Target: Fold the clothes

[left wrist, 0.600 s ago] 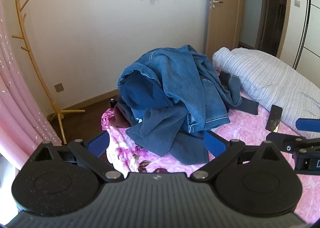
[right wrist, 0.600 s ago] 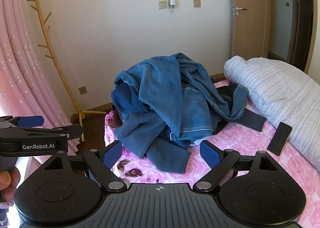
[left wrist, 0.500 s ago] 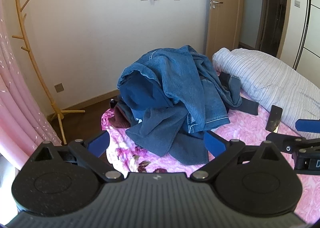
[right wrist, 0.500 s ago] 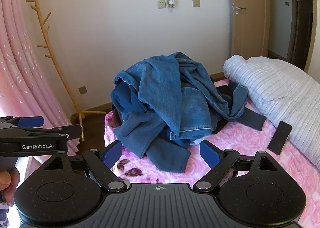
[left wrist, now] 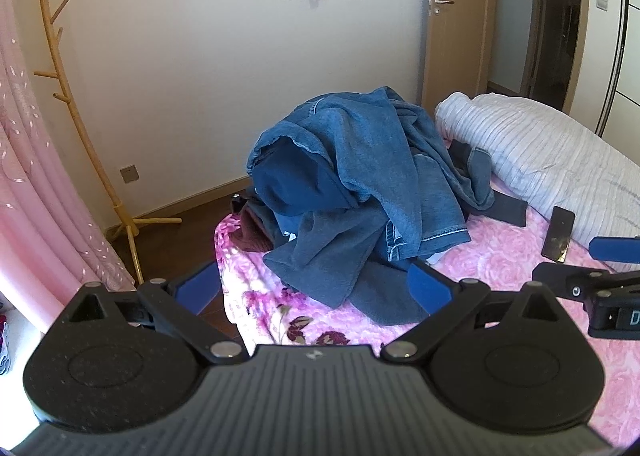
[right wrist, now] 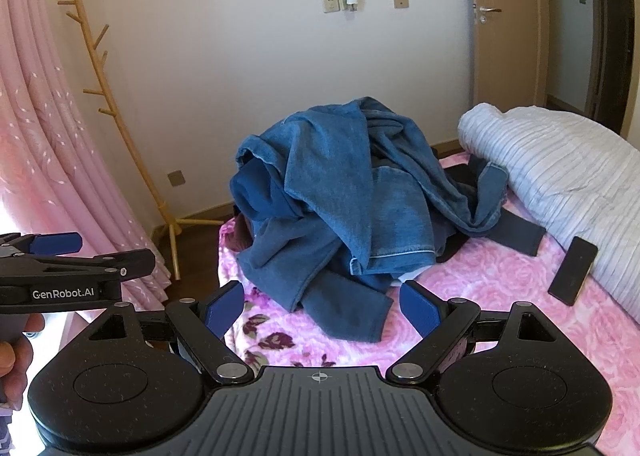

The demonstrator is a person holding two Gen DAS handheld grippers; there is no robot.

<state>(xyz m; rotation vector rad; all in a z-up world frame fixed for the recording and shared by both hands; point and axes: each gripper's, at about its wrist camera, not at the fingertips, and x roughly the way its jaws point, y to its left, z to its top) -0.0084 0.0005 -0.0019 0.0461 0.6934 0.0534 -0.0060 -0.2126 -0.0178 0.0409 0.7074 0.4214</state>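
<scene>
Both the left gripper and right gripper gape wide, empty, just short of the heaped denim clothes.

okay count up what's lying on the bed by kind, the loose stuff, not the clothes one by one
Heap of clothes: 1 (mostly blue denim; separate garments cannot be counted)
Phone: 1
Rolled white striped quilt: 1
Total: 3, all lying on the pink floral bedspread. The left tongs and right tongs are both open and hold nothing.
</scene>
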